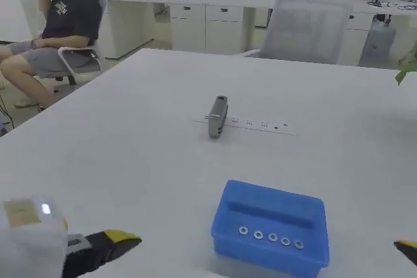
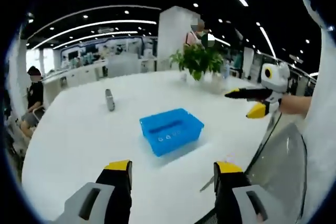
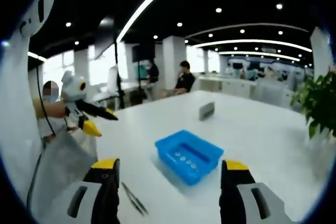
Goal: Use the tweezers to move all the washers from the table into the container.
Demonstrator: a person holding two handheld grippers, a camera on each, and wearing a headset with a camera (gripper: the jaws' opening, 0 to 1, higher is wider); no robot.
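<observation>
Closest to me is the left tool (image 2: 174, 167), its yellow-tipped jaws spread wide with nothing between them. The right tool (image 3: 170, 165) stands the same way, spread and empty. Both hang low over the near side of the white surface (image 1: 130, 148).

Just ahead of the right tool's left jaw lie the tweezers (image 3: 134, 199), flat on the surface and near its edge. I judge them light, stiff and springy, with smooth metal legs that could slip out of a hard squeeze. Lying flat, they leave little for a jaw to get under. I would take them across both legs about midway, so that a gentle pinch closes the tips without twisting them.

Further out sits the blue container (image 1: 260, 250), well apart from the tweezers. Five washers (image 1: 272, 236) lie in a row on its floor. They look small, flat, hard and slick, so they would need a grip by the rim. I can make out no washer on the bare surface, so I judge the moving done or nearly so.

Room is generous. Beyond the container the surface is open up to a grey block (image 1: 217, 116), and the far edge with its chair (image 1: 306, 27) is well away. The near edge is my one worry, since a nudge could send the tweezers over it.
</observation>
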